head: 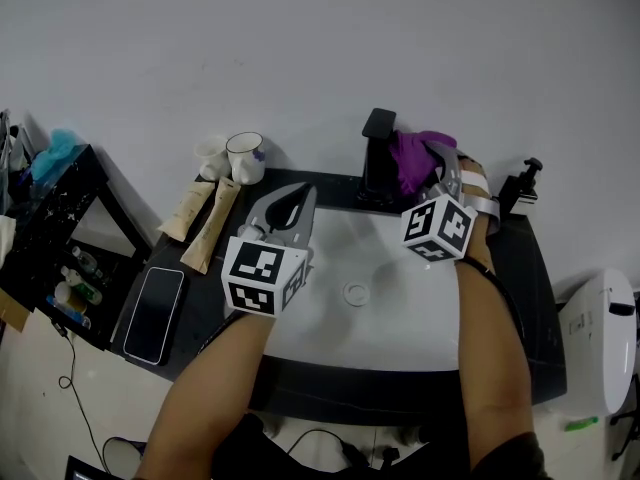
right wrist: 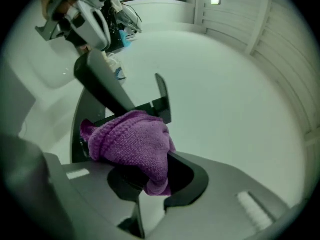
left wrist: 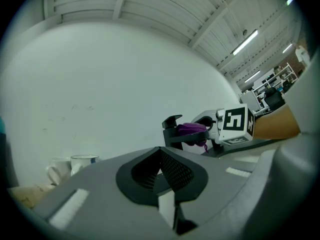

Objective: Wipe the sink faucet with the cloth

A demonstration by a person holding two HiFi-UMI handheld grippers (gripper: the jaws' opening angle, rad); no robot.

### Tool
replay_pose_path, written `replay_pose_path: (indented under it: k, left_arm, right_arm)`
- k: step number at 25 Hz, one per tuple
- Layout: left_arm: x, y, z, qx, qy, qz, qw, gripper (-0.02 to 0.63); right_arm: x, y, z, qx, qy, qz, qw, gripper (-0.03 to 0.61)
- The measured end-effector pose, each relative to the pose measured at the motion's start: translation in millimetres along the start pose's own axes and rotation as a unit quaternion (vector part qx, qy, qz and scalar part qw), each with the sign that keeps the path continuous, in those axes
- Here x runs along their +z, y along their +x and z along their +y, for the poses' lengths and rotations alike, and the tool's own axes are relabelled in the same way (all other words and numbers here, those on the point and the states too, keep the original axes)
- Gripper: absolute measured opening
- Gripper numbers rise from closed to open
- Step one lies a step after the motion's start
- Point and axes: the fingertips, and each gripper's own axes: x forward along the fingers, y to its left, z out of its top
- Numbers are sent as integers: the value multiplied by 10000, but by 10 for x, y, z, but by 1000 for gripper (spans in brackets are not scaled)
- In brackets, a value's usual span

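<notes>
Open basin (head: 385, 320) in front; faucet (head: 378, 160), mug (head: 245, 157), soap bottle (head: 522, 190) stand behind.

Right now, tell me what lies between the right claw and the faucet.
Purple cloth, gripped by the right claw, pressed on the faucet; seen in right gripper view.

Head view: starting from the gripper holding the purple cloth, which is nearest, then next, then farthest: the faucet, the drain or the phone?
From the right gripper:
1. Faucet, just to its left at the back, against the cloth.
2. Drain, in the middle of the basin.
3. Phone, far left on the counter.
</notes>
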Motion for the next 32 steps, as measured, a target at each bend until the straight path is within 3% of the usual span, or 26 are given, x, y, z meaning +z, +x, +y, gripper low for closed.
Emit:
replay_pose_path:
  k: [6,8,11,14,16,17,19,21,23,24,25,26,27,32]
  left_arm:
    - [4,-1,-4,-8,-10,-11,10000,17]
    - [6,-4,10,7,-27,-16,10000,17]
    - [18,-11,23,49,-40,-36,10000,17]
    - [52,-28,38,130,-57,-90,9999,17]
    - [105,-56,86,224,-99,-180,9995,17]
    - [142,-79,126,286,-146,-249,9992,17]
    - [227,-141,225,443,-249,-423,9978,17]
    - [310,-219,333,643,-285,-595,9957,17]
    - [361,-300,437,855,-286,-712,9934,17]
    - [375,-342,484,947,-301,-747,9922,17]
    - [383,-384,528,1033,-324,-766,9912,17]
    - [388,-425,567,1114,-344,-777,9901,17]
    - [397,-464,600,1186,-352,-793,9891,17]
    - [513,-624,708,1491,-233,-1029,9832,17]
  right_arm:
    - [-252,50,700,960,-299,412,9941,67]
    - [-321,20,835,1172,-181,547,9914,67]
    - [-297,-117,791,1382,820,614,9851,67]
    - [-144,-346,786,1903,2176,674,9549,67]
    - [14,-515,894,2279,3073,728,9210,67]
    - [118,-589,967,2448,3582,719,8981,67]
    - [369,-686,1092,2636,4781,645,8353,69]
    - [580,-669,1161,2467,6147,567,7470,69]
    - [686,-554,1189,2012,7379,513,6421,69]
    - [716,-484,1195,1745,7819,469,5967,68]
    - [740,-417,1196,1474,8111,408,5646,67]
    - [765,-355,1189,1218,8281,333,5462,67]
    - [798,-297,1173,1002,8373,242,5369,66]
    - [1044,-44,931,408,8542,-364,5171,66]
